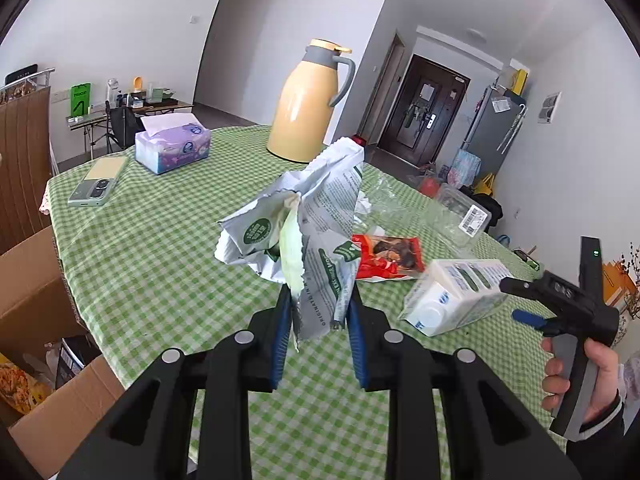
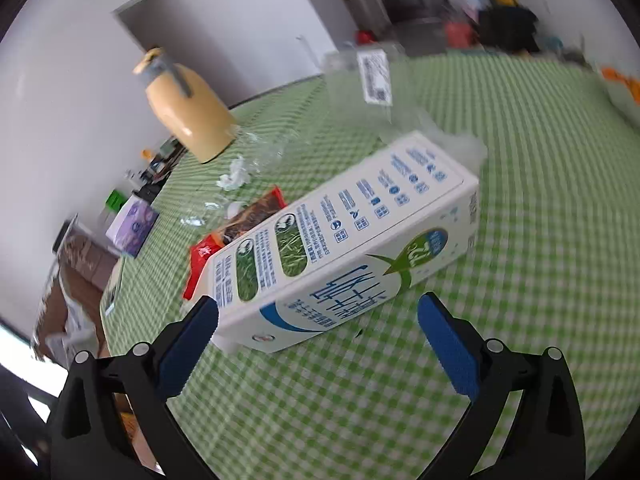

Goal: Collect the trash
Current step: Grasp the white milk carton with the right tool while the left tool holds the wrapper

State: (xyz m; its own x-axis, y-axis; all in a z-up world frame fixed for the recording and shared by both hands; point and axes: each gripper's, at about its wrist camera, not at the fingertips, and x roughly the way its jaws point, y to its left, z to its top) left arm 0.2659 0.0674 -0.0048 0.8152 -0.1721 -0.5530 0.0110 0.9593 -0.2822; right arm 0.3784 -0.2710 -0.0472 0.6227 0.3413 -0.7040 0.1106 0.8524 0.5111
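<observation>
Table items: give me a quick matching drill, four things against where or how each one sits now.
Things:
1. crumpled wrapper
2. milk carton
3. thermos jug
4. tissue box

States:
A. upright at the far edge of the table
B. on its side ahead of the open right claw
C. held up by the left claw
D. near a phone

Pairs: 1-C, 2-B, 3-A, 4-D
</observation>
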